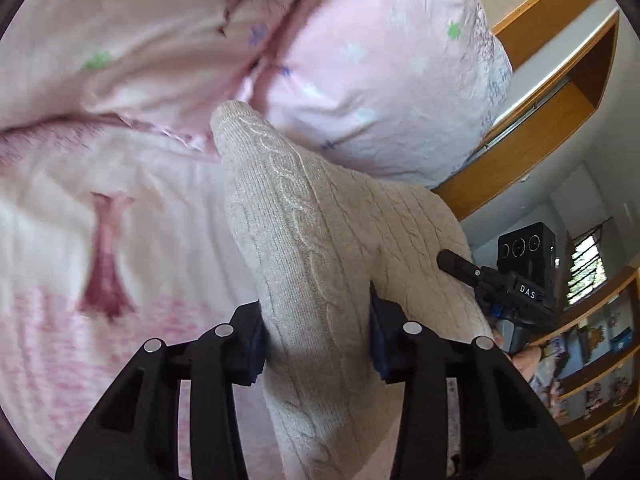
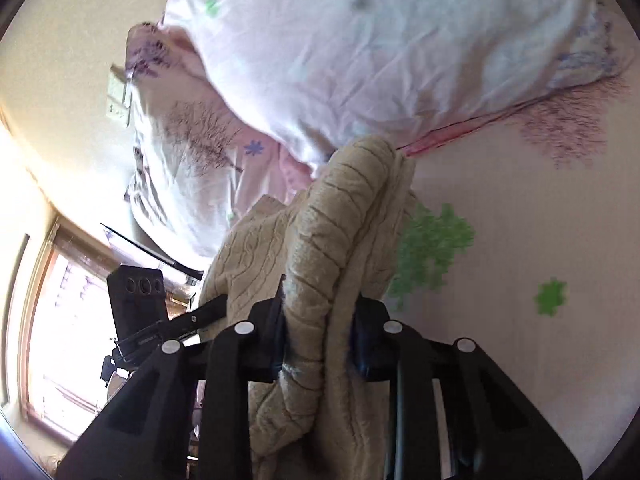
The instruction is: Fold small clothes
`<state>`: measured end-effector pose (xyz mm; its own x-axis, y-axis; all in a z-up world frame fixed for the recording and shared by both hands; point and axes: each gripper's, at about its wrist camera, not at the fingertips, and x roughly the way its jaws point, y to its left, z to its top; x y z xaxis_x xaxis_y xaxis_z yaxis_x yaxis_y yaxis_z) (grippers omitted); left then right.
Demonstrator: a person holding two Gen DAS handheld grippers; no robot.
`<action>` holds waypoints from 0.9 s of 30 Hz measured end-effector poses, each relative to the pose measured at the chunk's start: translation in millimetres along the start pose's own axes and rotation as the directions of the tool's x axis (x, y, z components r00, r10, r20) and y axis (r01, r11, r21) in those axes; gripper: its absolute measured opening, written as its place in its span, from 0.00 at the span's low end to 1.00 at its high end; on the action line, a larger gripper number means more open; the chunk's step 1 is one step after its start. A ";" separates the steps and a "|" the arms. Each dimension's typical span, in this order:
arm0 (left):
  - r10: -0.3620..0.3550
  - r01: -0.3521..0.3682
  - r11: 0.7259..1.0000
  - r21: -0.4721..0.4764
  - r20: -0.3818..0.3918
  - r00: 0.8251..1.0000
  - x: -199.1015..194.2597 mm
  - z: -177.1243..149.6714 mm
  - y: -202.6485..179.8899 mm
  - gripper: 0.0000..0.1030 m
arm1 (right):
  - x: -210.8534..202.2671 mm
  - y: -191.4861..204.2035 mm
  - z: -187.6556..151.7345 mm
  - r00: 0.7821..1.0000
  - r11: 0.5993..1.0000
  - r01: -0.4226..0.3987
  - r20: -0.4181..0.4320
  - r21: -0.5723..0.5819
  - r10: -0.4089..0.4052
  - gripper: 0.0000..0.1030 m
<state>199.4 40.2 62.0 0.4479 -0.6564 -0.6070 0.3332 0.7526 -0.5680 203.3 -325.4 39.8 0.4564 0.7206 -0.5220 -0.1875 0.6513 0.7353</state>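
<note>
A cream cable-knit sweater [image 1: 304,232] hangs lifted above the pink bedsheet [image 1: 80,208]. My left gripper [image 1: 316,344] is shut on a bunched fold of it, with the knit running up between its fingers. In the right wrist view the same sweater [image 2: 344,216] is bunched in thick ribbed folds, and my right gripper [image 2: 320,340] is shut on it. The right gripper also shows in the left wrist view [image 1: 476,276], at the sweater's right edge. The left gripper shows in the right wrist view [image 2: 192,320] at the sweater's left edge.
A pink flowered pillow [image 1: 380,80] lies just beyond the sweater, also in the right wrist view [image 2: 380,48]. A wooden headboard [image 1: 532,136] and bookshelves [image 1: 592,360] stand at the right. A bright window [image 2: 60,320] is at the left.
</note>
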 end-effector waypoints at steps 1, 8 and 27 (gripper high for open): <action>0.051 -0.052 0.999 0.011 0.027 0.998 -10.6 1.2 9.7 0.46 | 16.0 4.6 -1.7 1.000 1.000 0.009 -0.026 -0.014 -0.009 0.25; 0.320 -0.320 0.947 -0.019 0.133 0.938 -69.0 -17.6 50.5 0.63 | 25.2 3.0 -12.5 0.968 0.975 0.218 0.116 0.053 -0.223 0.48; 0.481 -0.487 0.871 0.066 0.080 0.873 -52.7 -95.7 19.8 0.99 | -21.1 23.0 -37.2 0.866 0.899 0.433 0.245 0.068 -0.435 0.94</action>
<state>103.0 84.7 29.6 0.6181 -0.2064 -0.7585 0.1269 0.9785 -0.1629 157.0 -316.8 51.6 0.6900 0.2824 -0.6664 0.0879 0.8813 0.4644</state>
